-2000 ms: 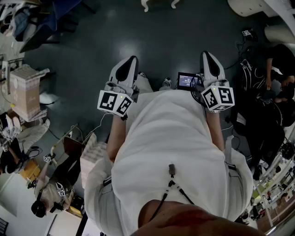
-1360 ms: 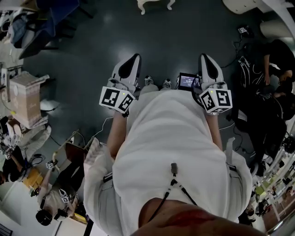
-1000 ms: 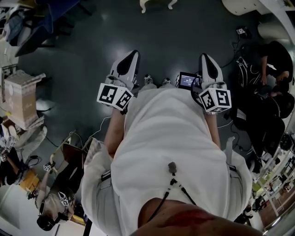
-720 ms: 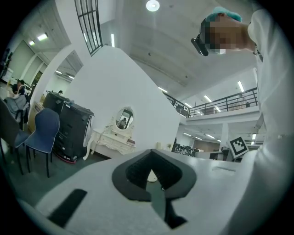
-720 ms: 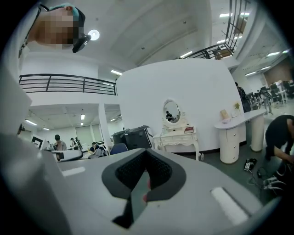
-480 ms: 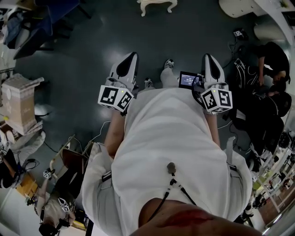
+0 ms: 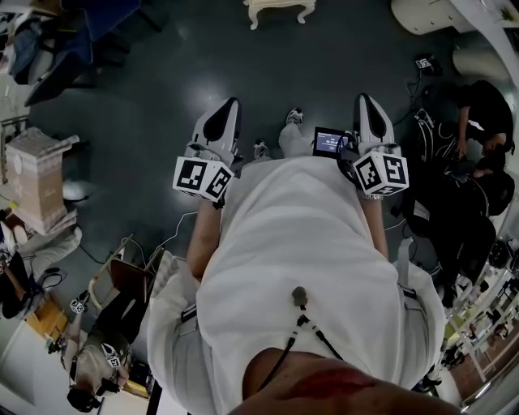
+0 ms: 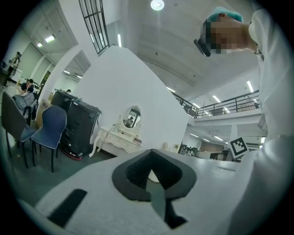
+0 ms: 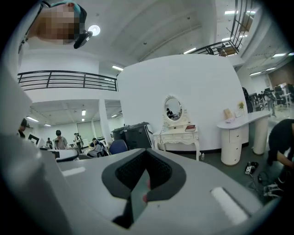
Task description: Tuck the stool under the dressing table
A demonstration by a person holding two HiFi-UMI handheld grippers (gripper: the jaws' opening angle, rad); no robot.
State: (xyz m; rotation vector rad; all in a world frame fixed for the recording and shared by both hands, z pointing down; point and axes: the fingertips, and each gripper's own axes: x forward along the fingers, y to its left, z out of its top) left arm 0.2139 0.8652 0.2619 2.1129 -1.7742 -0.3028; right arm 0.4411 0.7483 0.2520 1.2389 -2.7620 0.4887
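Observation:
A white dressing table [image 8: 120,139] with an oval mirror stands far ahead against a white wall; it also shows in the right gripper view [image 9: 179,134]. In the head view, a white piece with curved legs [image 7: 280,10] sits at the top edge, cut off; I cannot tell whether it is the stool or the table. My left gripper [image 7: 230,107] and right gripper [image 7: 362,101] are held out level in front of the body, well short of it. Both are shut with nothing between the jaws, as the left gripper [image 8: 151,170] and right gripper [image 9: 145,176] show in their own views.
Blue chairs [image 8: 49,131] and a black cabinet [image 8: 79,127] stand left of the dressing table. A white curved counter [image 9: 240,133] is to its right. A person in black [image 7: 486,121] crouches at the right among cables. A cardboard box [image 7: 36,166] sits at the left.
The person has stepped forward across the dark floor. The white curved-legged piece has come further into view at the top. Both grippers stay shut and held out.

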